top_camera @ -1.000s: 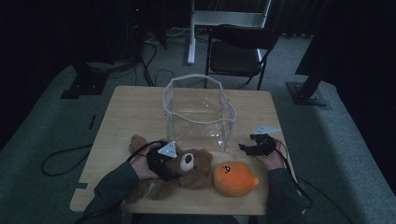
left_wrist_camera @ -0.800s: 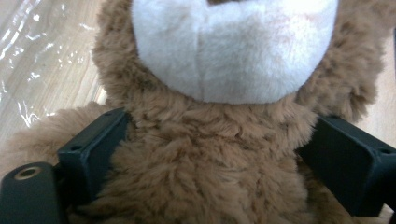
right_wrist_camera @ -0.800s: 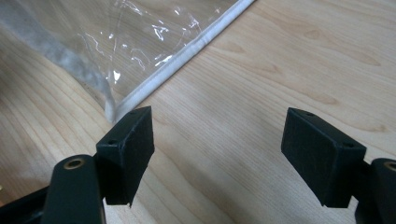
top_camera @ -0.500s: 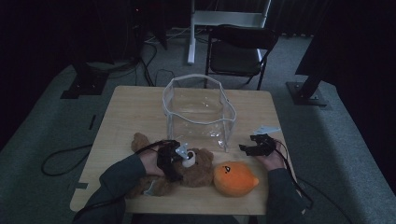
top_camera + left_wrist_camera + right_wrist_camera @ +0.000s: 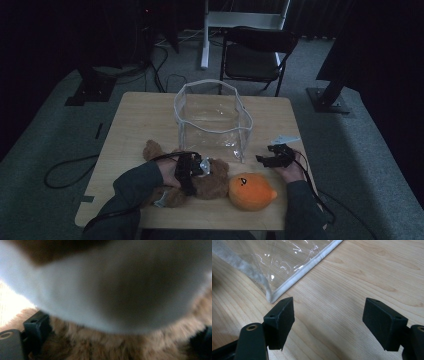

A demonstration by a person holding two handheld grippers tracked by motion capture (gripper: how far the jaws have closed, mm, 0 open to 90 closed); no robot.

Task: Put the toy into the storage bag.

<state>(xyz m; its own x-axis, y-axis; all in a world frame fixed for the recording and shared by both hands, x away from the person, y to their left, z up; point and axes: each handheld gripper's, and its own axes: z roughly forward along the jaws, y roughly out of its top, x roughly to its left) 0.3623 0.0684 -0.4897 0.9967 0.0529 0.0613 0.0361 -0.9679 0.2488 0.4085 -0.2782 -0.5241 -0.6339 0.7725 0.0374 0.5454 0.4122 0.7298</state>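
Observation:
A brown teddy bear (image 5: 212, 182) lies on the wooden table (image 5: 145, 120) near its front edge. My left gripper (image 5: 200, 167) presses down on the bear's head. In the left gripper view the jaws stand wide apart, open, with brown fur (image 5: 125, 345) between them and the blurred pale muzzle (image 5: 75, 290) close to the lens. An orange plush toy (image 5: 251, 191) lies to the right of the bear. A clear bag (image 5: 212, 120) with white trim stands open behind them. My right gripper (image 5: 265, 160) rests open on the table, holding nothing, beside the bag's corner (image 5: 270, 298).
A black folding chair (image 5: 255, 50) and a white stand (image 5: 240, 20) are beyond the table's far edge. Cables run across the floor (image 5: 65, 170) at the left. Bare wood (image 5: 362, 277) lies to the right of the bag.
My left gripper has shifted right and turned, from the bear's left side onto its head. The right gripper and the orange plush have stayed put.

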